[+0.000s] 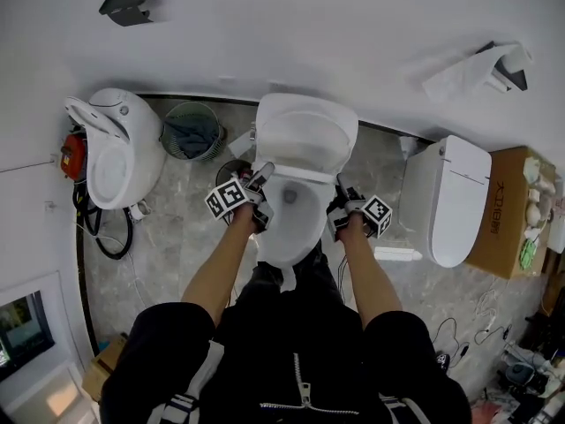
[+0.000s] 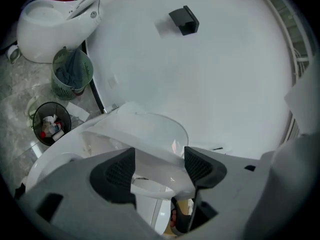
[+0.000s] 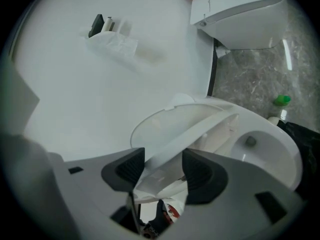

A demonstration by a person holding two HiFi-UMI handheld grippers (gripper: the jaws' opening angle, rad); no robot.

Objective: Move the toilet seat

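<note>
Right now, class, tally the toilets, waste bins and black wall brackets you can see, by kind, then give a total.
Toilets: 3
Waste bins: 2
Wall brackets: 2
Total: 7

"Is there any writing you can read?"
"Print shows in one place only: the cardboard box [image 1: 508, 206] at the right edge of the floor [image 1: 190, 237] has a short line of characters on its top."
"What does it say?"
"It's too small and blurred to make out."
</note>
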